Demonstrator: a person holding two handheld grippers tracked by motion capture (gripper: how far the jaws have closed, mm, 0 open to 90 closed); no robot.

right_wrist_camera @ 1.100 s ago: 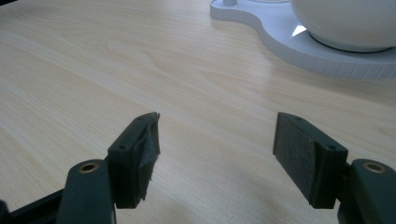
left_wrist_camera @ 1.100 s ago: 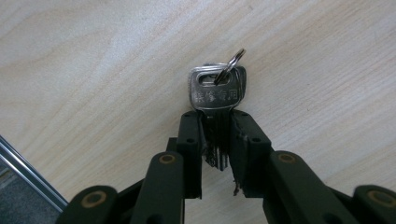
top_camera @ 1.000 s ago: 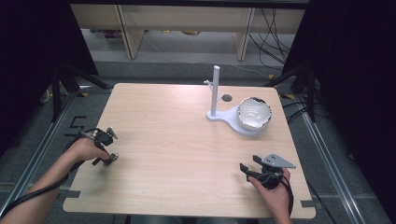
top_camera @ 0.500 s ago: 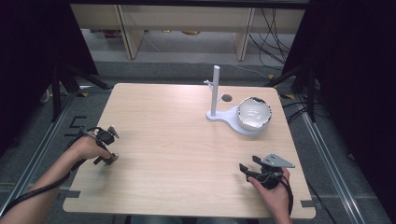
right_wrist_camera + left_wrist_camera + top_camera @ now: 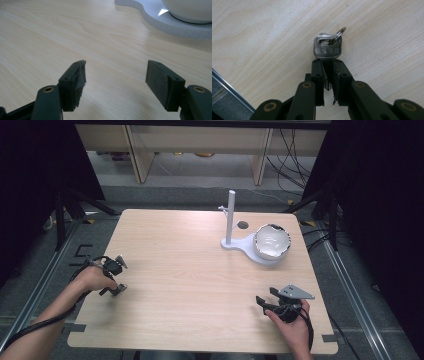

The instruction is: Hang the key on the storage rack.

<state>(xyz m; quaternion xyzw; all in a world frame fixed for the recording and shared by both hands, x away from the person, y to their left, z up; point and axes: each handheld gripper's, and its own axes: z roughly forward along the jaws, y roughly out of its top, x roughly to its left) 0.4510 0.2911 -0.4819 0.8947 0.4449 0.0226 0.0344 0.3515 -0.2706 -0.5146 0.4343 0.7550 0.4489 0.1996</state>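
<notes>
A silver key (image 5: 327, 48) with a small ring (image 5: 340, 32) through its head sticks out from my left gripper (image 5: 328, 63), just above the wooden table (image 5: 262, 37). Its jaws have just been closing, and the pads now press on the key's blade. In the high view the left gripper (image 5: 116, 276) is at the table's left edge, held by a hand. My right gripper (image 5: 265, 296) stays near the front right; its jaws (image 5: 116, 70) stand wide apart with nothing between them.
A white stand (image 5: 240, 245) with an upright pole (image 5: 231, 215) sits at the back right, its base (image 5: 155, 17) carrying a white bowl (image 5: 272, 241). A dark round hole (image 5: 242, 225) lies behind it. Cables trail from both grippers.
</notes>
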